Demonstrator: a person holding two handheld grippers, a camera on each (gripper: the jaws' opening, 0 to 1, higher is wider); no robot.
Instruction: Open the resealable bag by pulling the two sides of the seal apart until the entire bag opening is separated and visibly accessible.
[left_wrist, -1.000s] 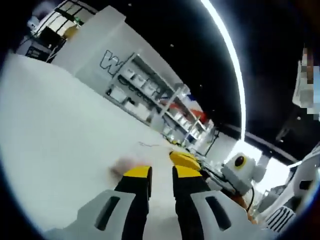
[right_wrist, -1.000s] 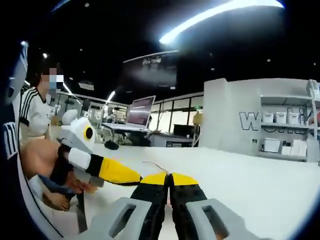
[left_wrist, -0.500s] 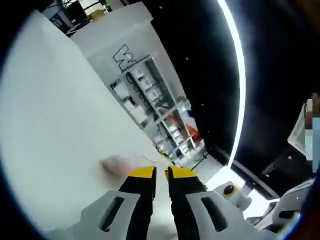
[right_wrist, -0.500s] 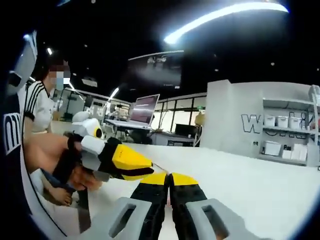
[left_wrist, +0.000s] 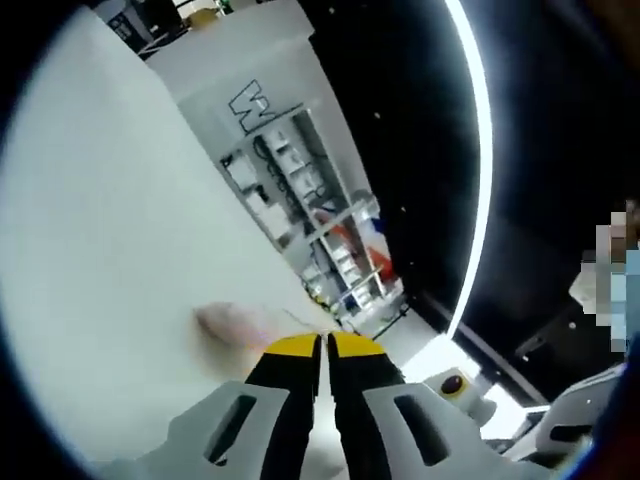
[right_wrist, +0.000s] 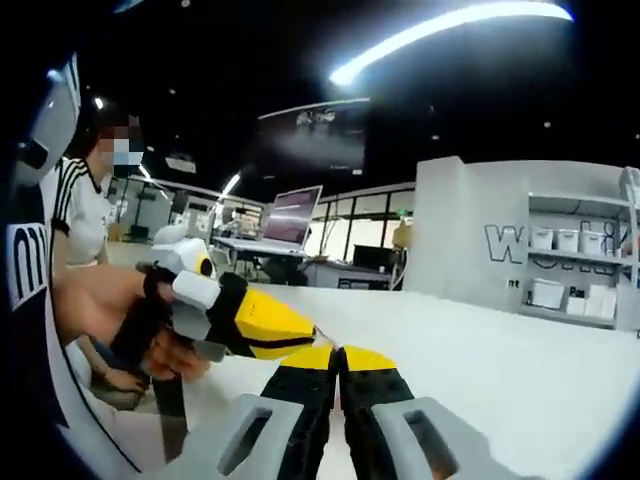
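The white bench (right_wrist: 520, 360) carries the clear bag (left_wrist: 235, 322), lying flat just beyond both tongs. Left tongs (left_wrist: 322, 345) and right tongs (right_wrist: 338, 356) look pressed together at its seal edge. Risk, I judge: thin film slips free when pulled.

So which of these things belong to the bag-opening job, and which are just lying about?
Job: left claw, right claw, pale clear bag beside the left claw's tips, table.

Lying about: laptop, shelves, boxes on them.
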